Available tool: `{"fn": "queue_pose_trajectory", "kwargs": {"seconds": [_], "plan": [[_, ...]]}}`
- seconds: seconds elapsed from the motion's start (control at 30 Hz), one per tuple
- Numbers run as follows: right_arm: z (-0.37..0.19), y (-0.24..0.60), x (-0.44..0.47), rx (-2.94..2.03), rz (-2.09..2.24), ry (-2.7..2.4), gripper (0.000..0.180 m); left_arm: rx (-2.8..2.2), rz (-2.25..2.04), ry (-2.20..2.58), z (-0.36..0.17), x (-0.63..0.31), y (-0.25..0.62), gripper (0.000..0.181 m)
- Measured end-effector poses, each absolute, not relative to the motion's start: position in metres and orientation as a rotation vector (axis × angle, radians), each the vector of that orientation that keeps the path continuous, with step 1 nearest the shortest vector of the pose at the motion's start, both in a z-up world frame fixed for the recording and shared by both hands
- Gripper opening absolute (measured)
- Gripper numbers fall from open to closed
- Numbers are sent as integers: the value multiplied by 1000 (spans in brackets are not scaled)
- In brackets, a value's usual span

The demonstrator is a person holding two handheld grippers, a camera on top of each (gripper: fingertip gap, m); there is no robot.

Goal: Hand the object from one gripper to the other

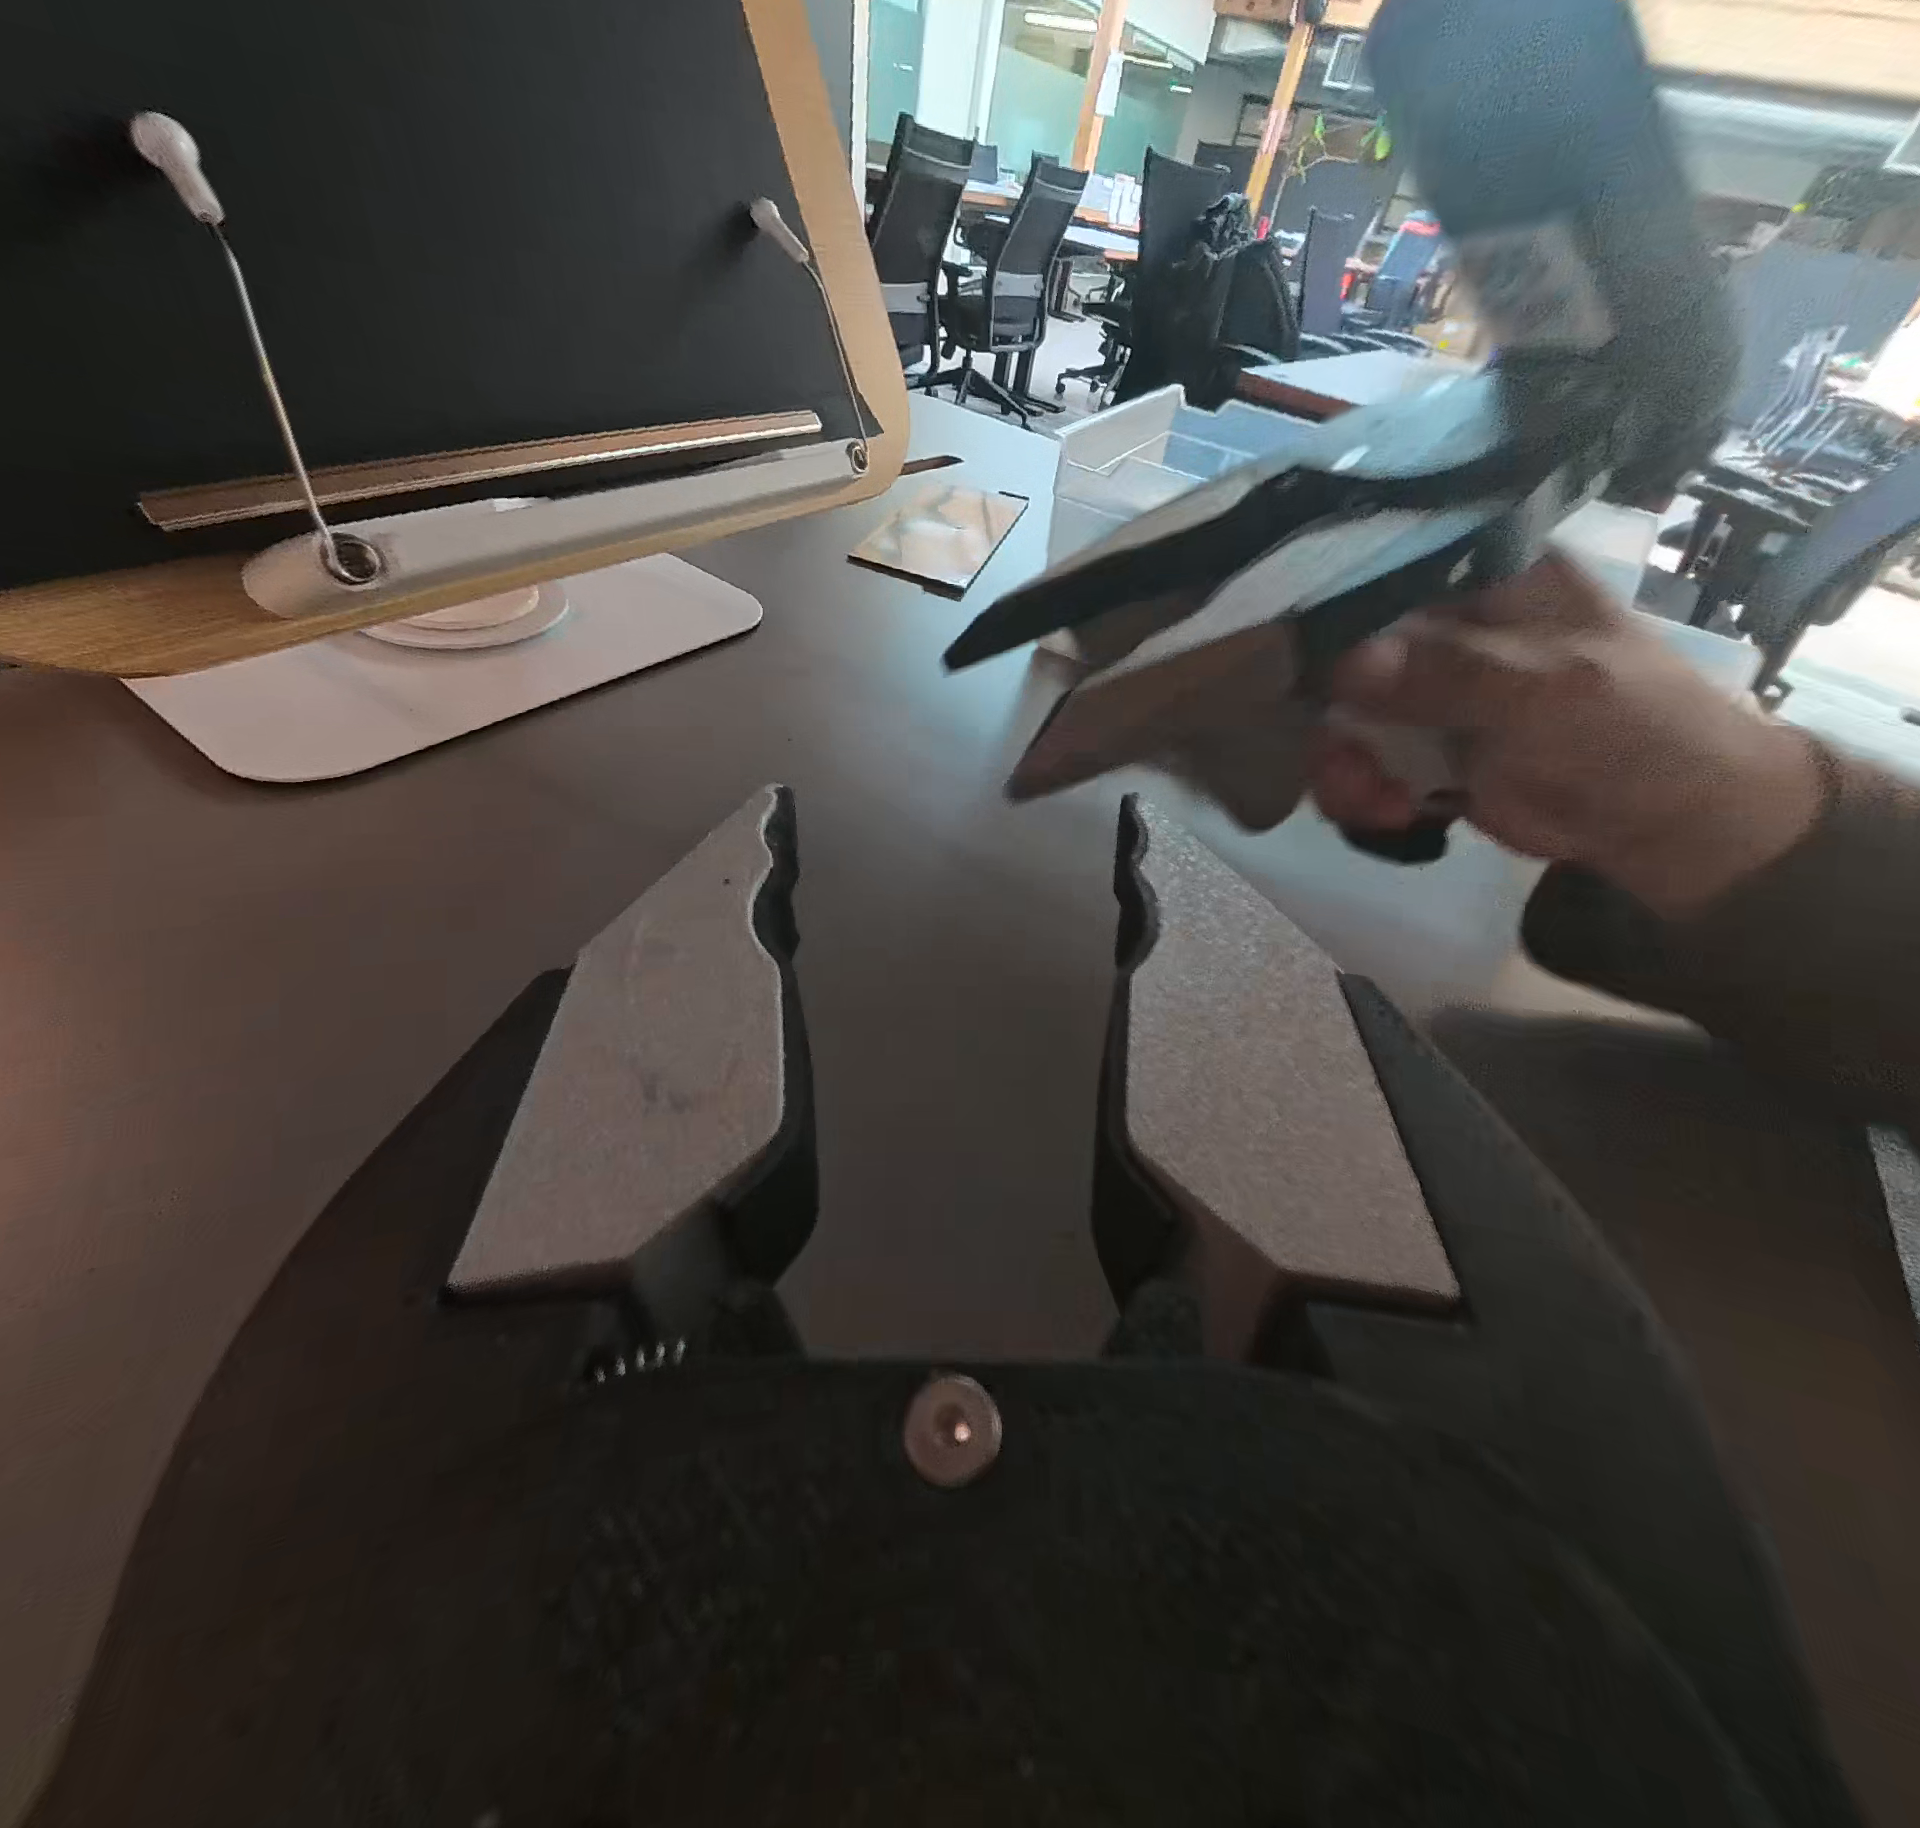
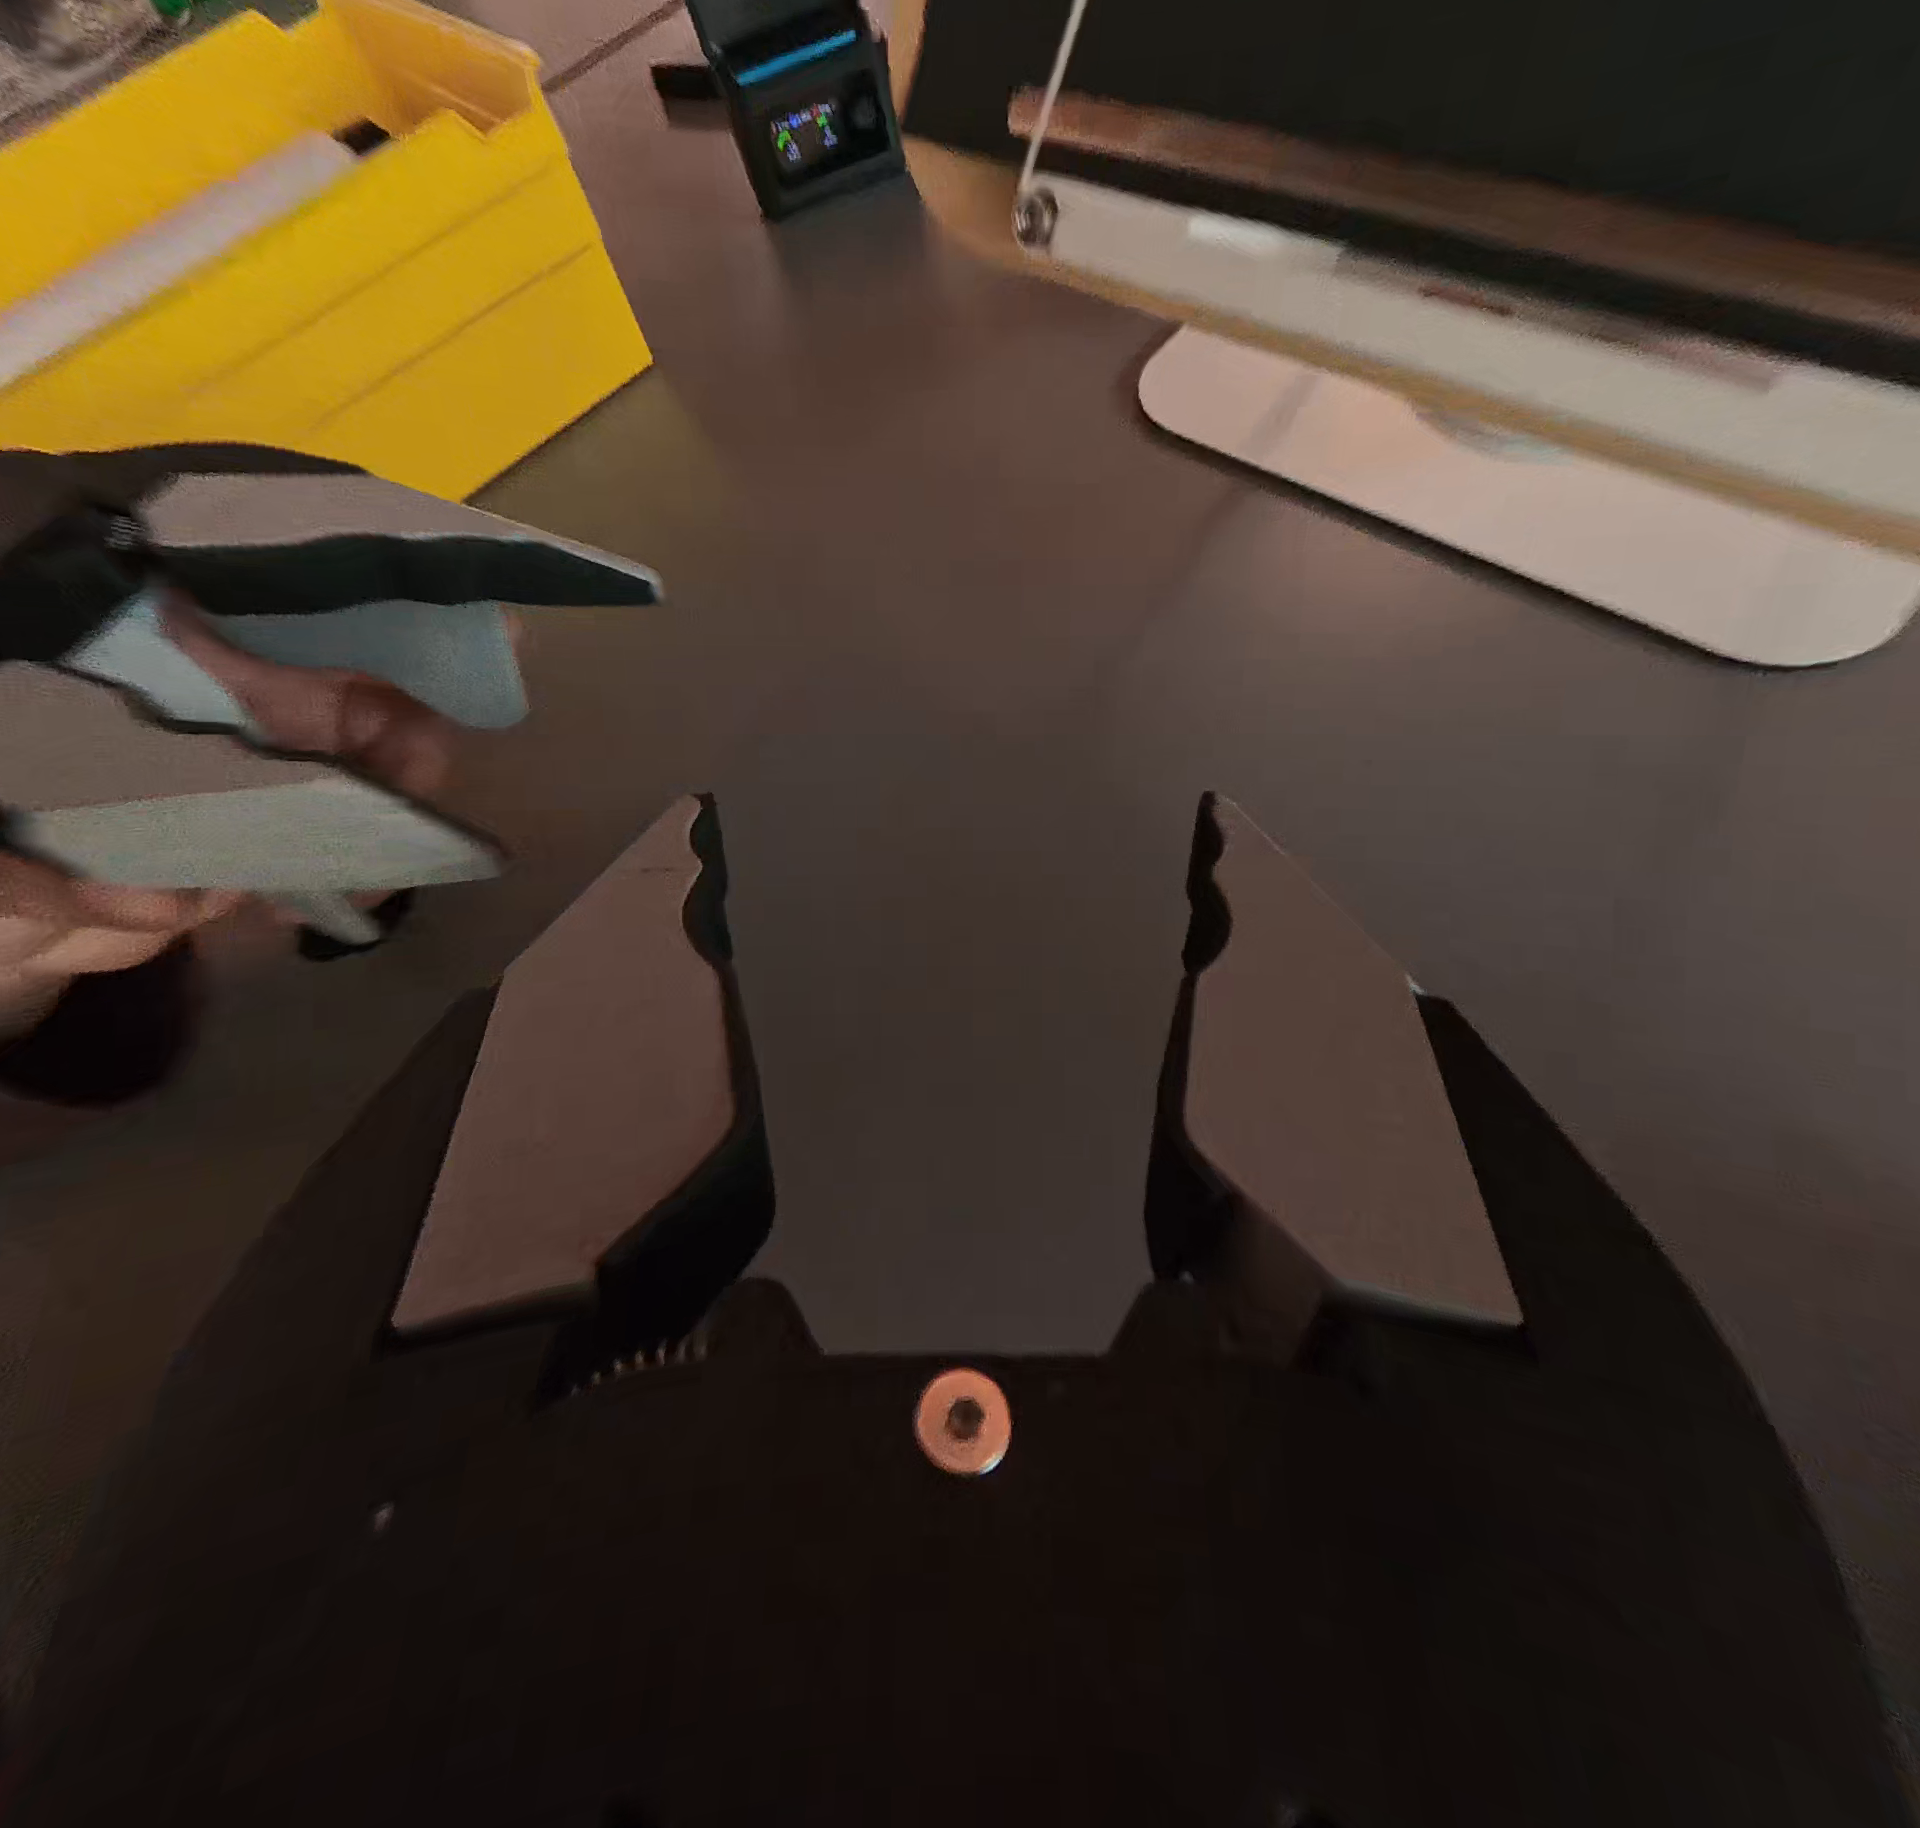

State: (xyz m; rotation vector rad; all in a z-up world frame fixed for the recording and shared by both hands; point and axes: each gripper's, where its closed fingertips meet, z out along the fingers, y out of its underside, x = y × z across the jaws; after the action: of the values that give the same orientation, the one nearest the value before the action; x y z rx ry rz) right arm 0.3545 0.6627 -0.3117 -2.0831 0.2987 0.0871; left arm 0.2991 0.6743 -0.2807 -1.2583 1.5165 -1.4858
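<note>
dark table (image 2: 935,583) | book stand (image 1: 447,698); yellow bin (image 2: 343,303); black device (image 2: 810,116); tile (image 1: 935,537)

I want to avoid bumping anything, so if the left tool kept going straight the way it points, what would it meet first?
Probably nothing close: the left tool is open and empty, with bare dark table ahead. Farther along that line lies a small shiny plate flat on the table, though depth is hard to judge. The book stand sits off to its left.

Motion blurs the right gripper (image 1: 997,718) and the hand (image 1: 1558,729) holding it; the book stand (image 1: 436,251) (black-faced) is cut off at the frame's edge.
</note>
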Motion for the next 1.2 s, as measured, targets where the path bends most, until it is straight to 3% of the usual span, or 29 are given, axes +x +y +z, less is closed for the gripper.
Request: {"fn": "queue_pose_trajectory", "kwargs": {"seconds": [0.1, 0.4, 0.47, 0.57, 0.6, 0.67, 0.7, 0.8, 0.93, 0.97, 1.0, 1.03, 1.07, 1.13, 1.2], "plan": [[-337, 675, 368, -2120, 14, 260, 92, -1270, -1477, 1541, -284, 300, 671, 60], [-345, 668, 352, -2135, -69, 17, 93, -1182, -1515, 1522, -267, 293, 654, 54], [-345, 666, 347, -2125, -9, 6, 103, -1156, -1531, 1503, -260, 290, 653, 56], [-333, 662, 337, -2071, 140, 12, 100, -1107, -1523, 1479, -251, 287, 656, 62], [-332, 660, 341, -2074, 97, 5, 97, -1091, -1514, 1452, -248, 286, 660, 64], [-331, 655, 353, -2094, -11, 49, 76, -1050, -1489, 1437, -243, 284, 662, 46], [-329, 654, 352, -2092, 3, 64, 73, -1029, -1478, 1436, -240, 282, 662, 45], [-311, 652, 331, -1972, 186, 28, 39, -1022, -1405, 1440, -245, 282, 666, 55], [-312, 648, 336, -1948, 171, 72, 65, -1117, -1408, 1553, -263, 258, 644, 62], [-315, 646, 341, -1963, 120, 65, 63, -1117, -1398, 1572, -262, 245, 639, 64], [-316, 644, 343, -1973, 84, 51, 52, -1115, -1369, 1591, -261, 232, 638, 59], [-316, 643, 342, -1971, 73, 33, 41, -1122, -1336, 1615, -258, 218, 639, 34], [-315, 642, 342, -1961, 68, 36, 41, -1162, -1301, 1625, -253, 205, 646, 16], [-314, 642, 341, -1943, 88, 65, 57, -1252, -1221, 1637, -237, 180, 670, 27], [-313, 643, 342, -1929, 92, 85, 63, -1353, -1064, 1670, -225, 157, 709, 55]]}}
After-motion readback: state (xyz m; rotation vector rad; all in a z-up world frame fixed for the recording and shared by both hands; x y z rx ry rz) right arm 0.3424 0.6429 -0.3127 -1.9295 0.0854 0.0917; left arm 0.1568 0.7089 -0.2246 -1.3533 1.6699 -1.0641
